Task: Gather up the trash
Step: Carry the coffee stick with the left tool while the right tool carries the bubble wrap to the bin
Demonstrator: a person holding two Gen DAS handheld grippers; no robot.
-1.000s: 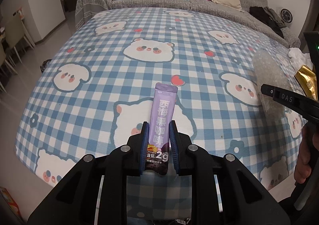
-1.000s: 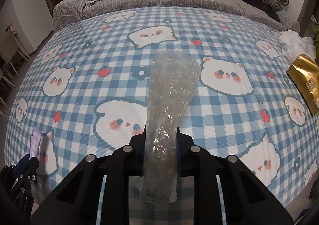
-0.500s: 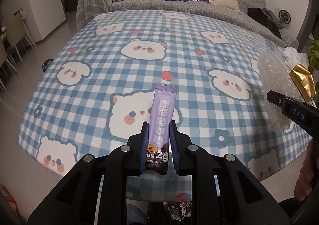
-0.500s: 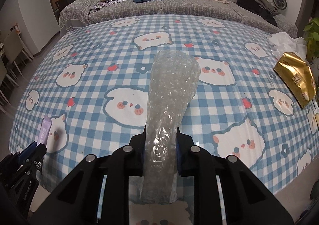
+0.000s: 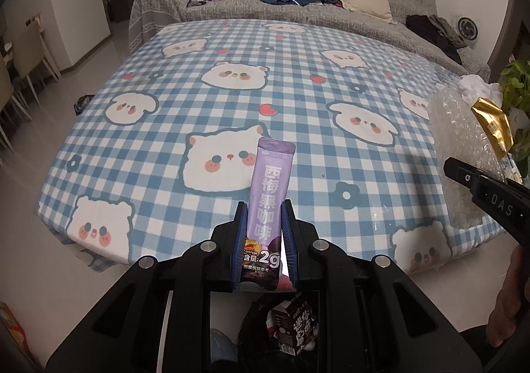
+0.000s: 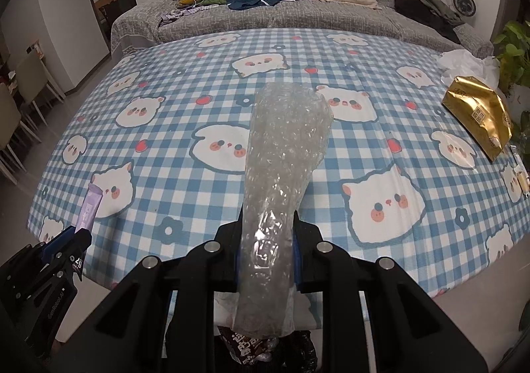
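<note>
1. Table (image 5: 139, 128), blue check cloth with bears. Both grippers hang off its near edge, over the floor side. Not a thing to lift; just the ground the trash comes from.

2. Bubble wrap (image 6: 281, 154), the biggest piece in hand. The right gripper (image 6: 266, 247) is closed on its lower stretch and the rest stands up past the fingers, flaring wide at the top. Light, soft and springy, likely slick too; it squashes under the squeeze, so a firm pinch low down, as here, seems best.

3. Gold bag (image 6: 477, 115), lying flat on the far right of the table, beside crumpled white paper (image 6: 463, 58). Foil-like, probably crinkly and light; an edge or corner looks the place to pinch.

4. Bin bag (image 5: 261, 333), dark, showing low between the left gripper's arms with a brown carton (image 5: 298, 326) in it. View is poor here; I judge it to be the trash bin.

5. Purple sachet (image 5: 270, 187), smallest. The left gripper (image 5: 265, 244) is clamped on its lower half, and it stands upright. Thin, nearly weightless, fairly stiff. It sits roughly above the bin bag.
</note>
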